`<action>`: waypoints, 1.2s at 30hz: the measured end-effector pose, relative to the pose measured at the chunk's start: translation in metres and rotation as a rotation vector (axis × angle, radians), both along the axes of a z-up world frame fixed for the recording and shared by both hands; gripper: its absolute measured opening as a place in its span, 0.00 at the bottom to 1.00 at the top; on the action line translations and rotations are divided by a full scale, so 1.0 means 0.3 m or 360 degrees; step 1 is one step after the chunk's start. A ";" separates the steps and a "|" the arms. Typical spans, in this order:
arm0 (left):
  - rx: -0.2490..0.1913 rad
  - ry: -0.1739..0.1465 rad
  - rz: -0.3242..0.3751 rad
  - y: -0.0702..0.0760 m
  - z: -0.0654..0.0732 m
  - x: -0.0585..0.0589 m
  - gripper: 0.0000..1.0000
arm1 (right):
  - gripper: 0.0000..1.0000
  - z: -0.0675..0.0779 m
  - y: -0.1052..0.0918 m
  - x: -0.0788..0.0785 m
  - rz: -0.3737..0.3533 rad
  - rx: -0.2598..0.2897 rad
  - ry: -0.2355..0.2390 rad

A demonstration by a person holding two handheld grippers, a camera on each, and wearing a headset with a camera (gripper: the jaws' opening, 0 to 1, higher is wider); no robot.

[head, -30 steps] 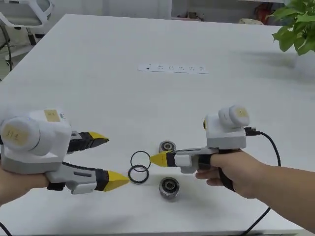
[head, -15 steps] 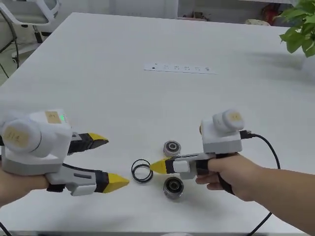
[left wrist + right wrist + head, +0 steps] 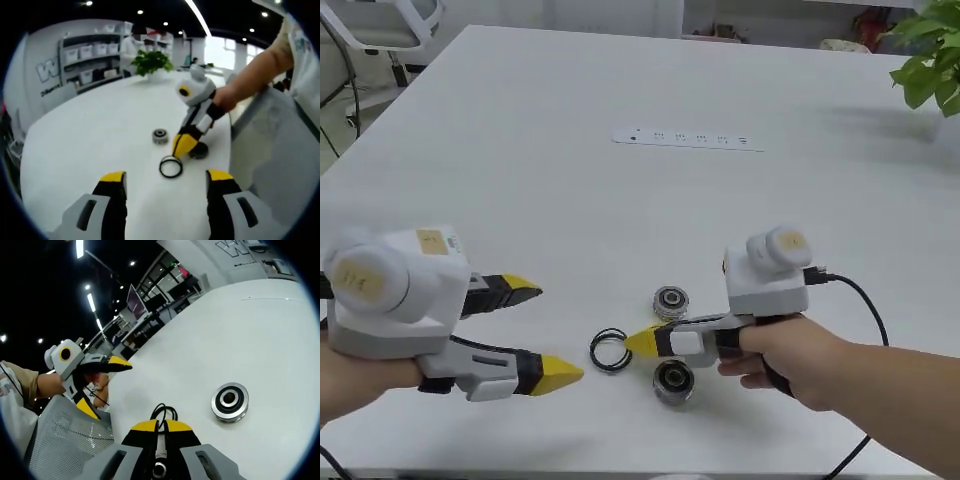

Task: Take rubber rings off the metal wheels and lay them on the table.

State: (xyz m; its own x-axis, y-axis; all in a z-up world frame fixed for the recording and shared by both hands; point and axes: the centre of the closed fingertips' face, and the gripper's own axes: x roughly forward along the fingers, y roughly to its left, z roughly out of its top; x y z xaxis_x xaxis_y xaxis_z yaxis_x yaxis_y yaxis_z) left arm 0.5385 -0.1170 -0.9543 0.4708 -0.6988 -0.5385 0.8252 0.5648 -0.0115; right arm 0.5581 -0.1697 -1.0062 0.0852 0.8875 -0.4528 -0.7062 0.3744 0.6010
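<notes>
We see the right gripper (image 3: 642, 342) jaws clenched, tips at two black rubber rings (image 3: 609, 350) lying on the white desk (image 3: 620, 200); left gripper (image 3: 545, 331) jaws released wide.

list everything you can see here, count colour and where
table: 1, white, under everything
rings: 2, black, overlapping, flat on the table near its front edge
wheels: 2, metal with dark centres, right of the rings, one farther back, one nearer
power strip: 1, white, mid table, farther back
plant: 1, green, far right
chair: 1, white, beyond the far left edge
cable: 1, black, near right
left gripper: 1, white, yellow tips, open, left of the rings
right gripper: 1, white, yellow tips, shut, tips at the rings
hands: 2, one holding each gripper
</notes>
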 end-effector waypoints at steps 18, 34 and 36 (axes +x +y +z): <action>0.0000 0.0015 -0.0003 -0.010 0.000 -0.004 0.65 | 0.21 0.029 -0.023 0.013 -0.0013 -0.0005 -0.0103; -0.0021 -0.0003 -0.0014 -0.031 0.046 -0.007 0.67 | 0.46 0.156 -0.119 0.051 -0.0094 0.0044 -0.0323; -0.0029 -0.0007 -0.0011 -0.031 0.056 -0.006 0.67 | 0.50 0.167 -0.135 0.052 -0.0104 0.0038 -0.0353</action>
State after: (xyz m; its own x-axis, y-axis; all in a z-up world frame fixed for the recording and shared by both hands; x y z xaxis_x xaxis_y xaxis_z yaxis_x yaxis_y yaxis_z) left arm 0.5366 -0.1263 -0.9376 0.4681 -0.7117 -0.5238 0.8291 0.5587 -0.0182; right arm 0.5737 -0.2103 -0.9560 0.2382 0.8871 -0.3955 -0.7966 0.4114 0.4429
